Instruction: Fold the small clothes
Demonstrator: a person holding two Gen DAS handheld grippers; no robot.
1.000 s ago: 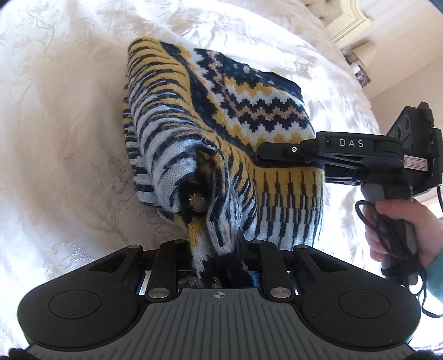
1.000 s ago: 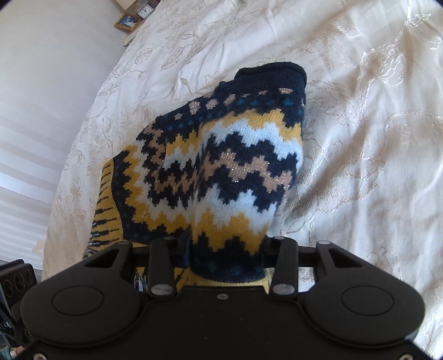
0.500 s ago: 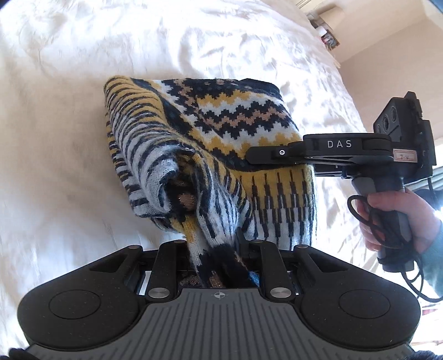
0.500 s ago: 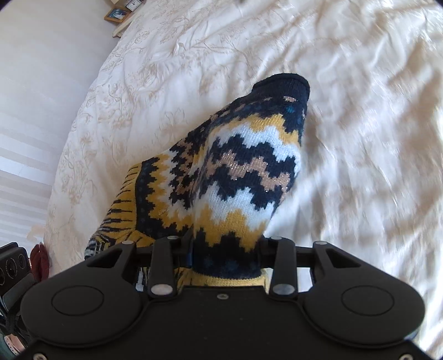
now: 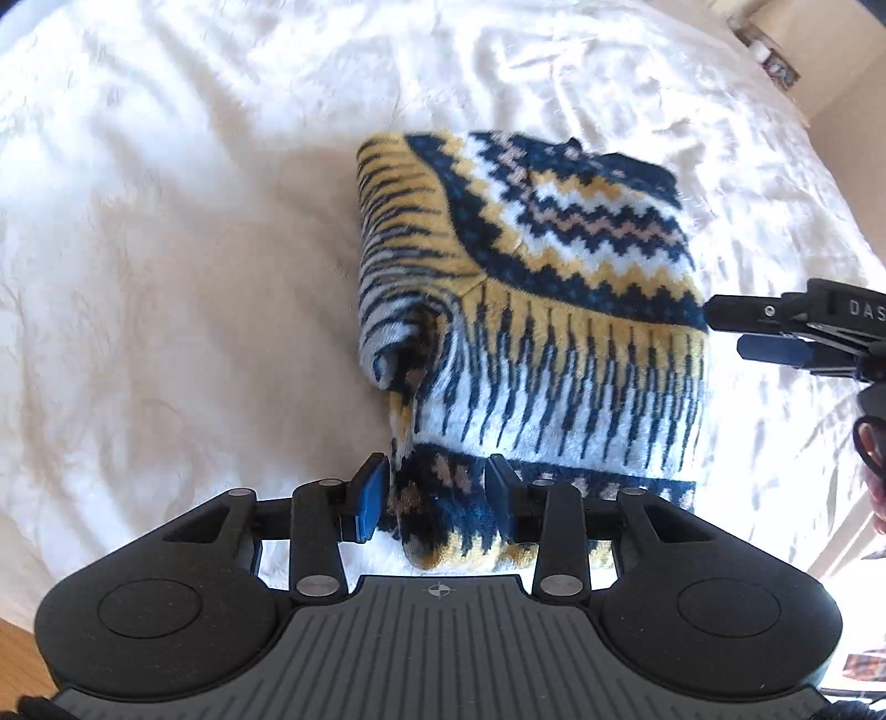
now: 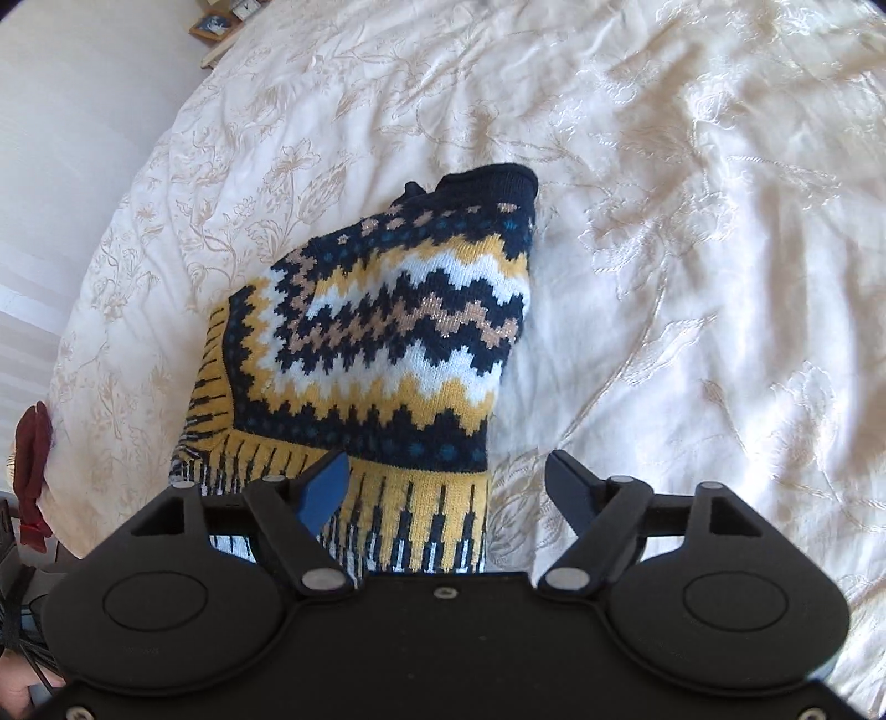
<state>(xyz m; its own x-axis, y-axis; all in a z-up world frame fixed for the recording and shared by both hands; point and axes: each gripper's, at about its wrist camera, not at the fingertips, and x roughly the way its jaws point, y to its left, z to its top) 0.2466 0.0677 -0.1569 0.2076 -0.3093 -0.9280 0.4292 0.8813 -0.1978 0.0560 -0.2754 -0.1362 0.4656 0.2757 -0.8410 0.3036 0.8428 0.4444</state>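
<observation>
A small knitted sweater (image 5: 542,310) in navy, yellow, white and tan zigzags lies folded on the white bedspread (image 5: 166,249). It also shows in the right wrist view (image 6: 398,343). My left gripper (image 5: 437,498) is open, its blue pads on either side of the sweater's near corner. My right gripper (image 6: 448,487) is open just above the sweater's near edge, and it shows from the side in the left wrist view (image 5: 731,332), at the sweater's right edge.
The embroidered cream bedspread (image 6: 692,277) spreads all around. A dark red item (image 6: 33,443) sits at the bed's left edge. Picture frames (image 6: 216,22) stand on a ledge at the far left. A wooden floor strip (image 5: 22,659) shows bottom left.
Both grippers have let go of the sweater and opened. The sweater has dropped from hanging to lying flat on the bed.
</observation>
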